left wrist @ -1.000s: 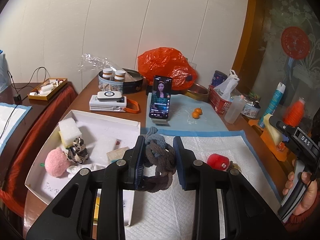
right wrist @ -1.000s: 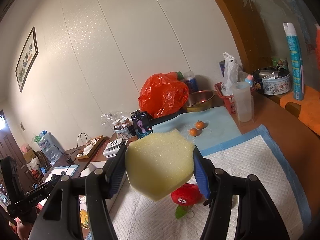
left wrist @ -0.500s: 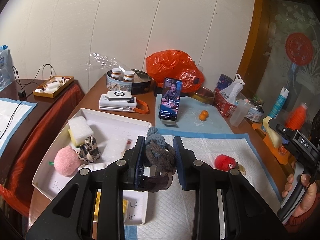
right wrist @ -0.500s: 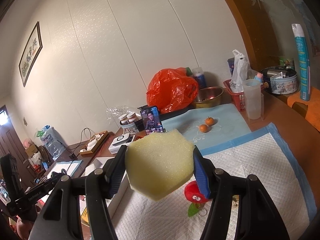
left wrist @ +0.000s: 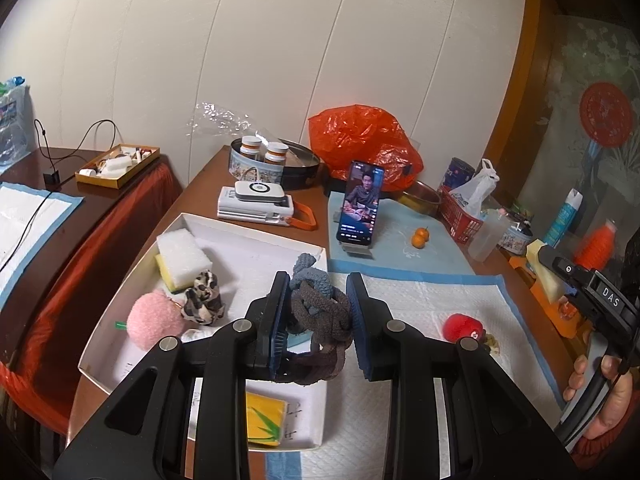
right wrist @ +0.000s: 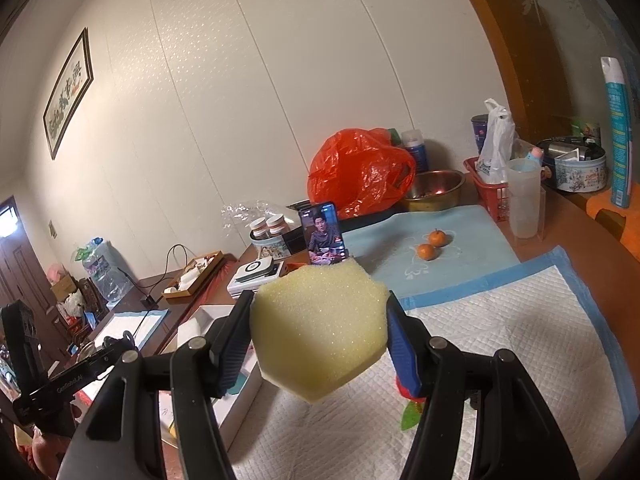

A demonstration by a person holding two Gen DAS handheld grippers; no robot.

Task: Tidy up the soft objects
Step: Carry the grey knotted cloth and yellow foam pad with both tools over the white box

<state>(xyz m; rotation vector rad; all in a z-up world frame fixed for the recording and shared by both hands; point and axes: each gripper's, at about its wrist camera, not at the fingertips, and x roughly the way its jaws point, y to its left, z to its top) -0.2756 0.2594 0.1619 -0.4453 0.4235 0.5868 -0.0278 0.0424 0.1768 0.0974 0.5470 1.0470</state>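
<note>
The left gripper (left wrist: 319,316) has its jaws clenched on a knotted brown-and-blue hair tie (left wrist: 318,308), carried in the air above the right edge of a white tray (left wrist: 256,248) on the worktop (left wrist: 192,200). The tie's loose loop hangs below the pads.

The right gripper (right wrist: 320,332) has its jaws grasping a yellow sponge (right wrist: 320,324), squeezed at both sides and raised over a white quilted pad (right wrist: 520,340).

In the tray lie a white-and-yellow sponge block (left wrist: 182,258), a leopard-print scrunchie (left wrist: 202,298) touching its near corner, and a pink pompom (left wrist: 155,319) just beside the scrunchie. A yellow packet (left wrist: 266,420) sits at the tray's near end.

A red plush toy (left wrist: 464,326) rests on the pad in the left wrist view, well apart from the tray; in the right wrist view it is mostly hidden behind the right jaw.

Farther back, a phone (left wrist: 360,204) stands upright with its screen lit on a blue mat (left wrist: 400,256), two small oranges (left wrist: 421,237) near it. An orange plastic bag (left wrist: 360,140) sits against the wall.

At the right edge of the left wrist view, a hand (left wrist: 608,404) grips the right gripper's handle.
</note>
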